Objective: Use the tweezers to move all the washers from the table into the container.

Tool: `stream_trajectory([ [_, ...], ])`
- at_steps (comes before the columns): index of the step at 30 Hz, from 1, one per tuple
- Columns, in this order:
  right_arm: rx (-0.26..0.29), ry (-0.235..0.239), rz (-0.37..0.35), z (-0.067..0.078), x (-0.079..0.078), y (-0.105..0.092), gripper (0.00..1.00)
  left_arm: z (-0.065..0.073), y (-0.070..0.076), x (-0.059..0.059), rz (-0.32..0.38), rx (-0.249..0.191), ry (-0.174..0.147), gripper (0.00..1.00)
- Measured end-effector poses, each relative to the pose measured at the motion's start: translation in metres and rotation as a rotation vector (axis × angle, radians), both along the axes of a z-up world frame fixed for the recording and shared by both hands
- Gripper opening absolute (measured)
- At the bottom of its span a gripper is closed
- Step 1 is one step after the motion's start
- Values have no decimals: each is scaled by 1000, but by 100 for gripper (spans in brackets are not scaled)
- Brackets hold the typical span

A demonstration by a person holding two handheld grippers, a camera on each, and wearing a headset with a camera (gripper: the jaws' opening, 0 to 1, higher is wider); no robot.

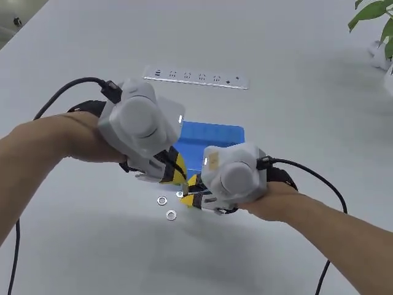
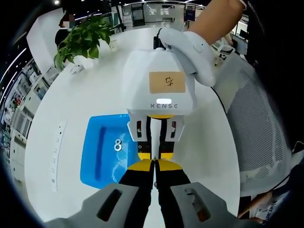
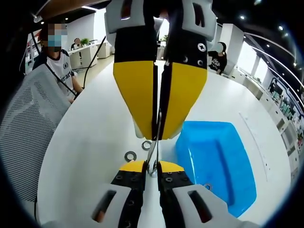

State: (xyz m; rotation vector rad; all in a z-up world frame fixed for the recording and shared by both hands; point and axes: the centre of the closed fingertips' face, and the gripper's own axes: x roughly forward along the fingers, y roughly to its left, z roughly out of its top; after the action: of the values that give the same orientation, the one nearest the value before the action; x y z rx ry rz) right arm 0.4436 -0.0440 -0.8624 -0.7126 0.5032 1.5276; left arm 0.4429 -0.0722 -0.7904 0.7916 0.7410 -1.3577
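My left gripper (image 1: 180,175) and right gripper (image 1: 187,198) meet tip to tip just in front of the blue container (image 1: 215,136). In the right gripper view thin metal tweezers (image 3: 156,148) run from my right gripper (image 3: 151,168) up between the yellow jaws of the left gripper (image 3: 159,135). Both pairs of jaws look closed on the tweezers. Two washers (image 1: 161,200) (image 1: 171,214) lie on the white table just below the tips, also visible as washers (image 3: 130,156) (image 3: 147,145). Inside the container (image 2: 97,156) lie two washers (image 2: 118,145).
A white power strip (image 1: 196,78) lies beyond the container. A potted plant (image 1: 374,15) stands at the far right corner. A mesh chair (image 3: 33,123) sits off the table edge, with people in the room behind. Cables trail from both grippers.
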Motion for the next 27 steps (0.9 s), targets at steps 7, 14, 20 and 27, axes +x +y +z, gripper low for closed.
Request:
stream_trajectory([
  [7, 0, 7, -7, 0, 0, 1, 11, 0, 1, 0, 5, -4, 3, 5],
  [14, -5, 7, -5, -1, 0, 0, 10, 0, 0, -2, 5, -2, 4, 5],
  [20, -8, 7, -2, 0, -1, -1, 10, 1, 0, -3, 4, 1, 4, 5],
  [27, -8, 2, 3, 4, -4, -1, 10, 5, -1, -5, 4, 2, 3, 5],
])
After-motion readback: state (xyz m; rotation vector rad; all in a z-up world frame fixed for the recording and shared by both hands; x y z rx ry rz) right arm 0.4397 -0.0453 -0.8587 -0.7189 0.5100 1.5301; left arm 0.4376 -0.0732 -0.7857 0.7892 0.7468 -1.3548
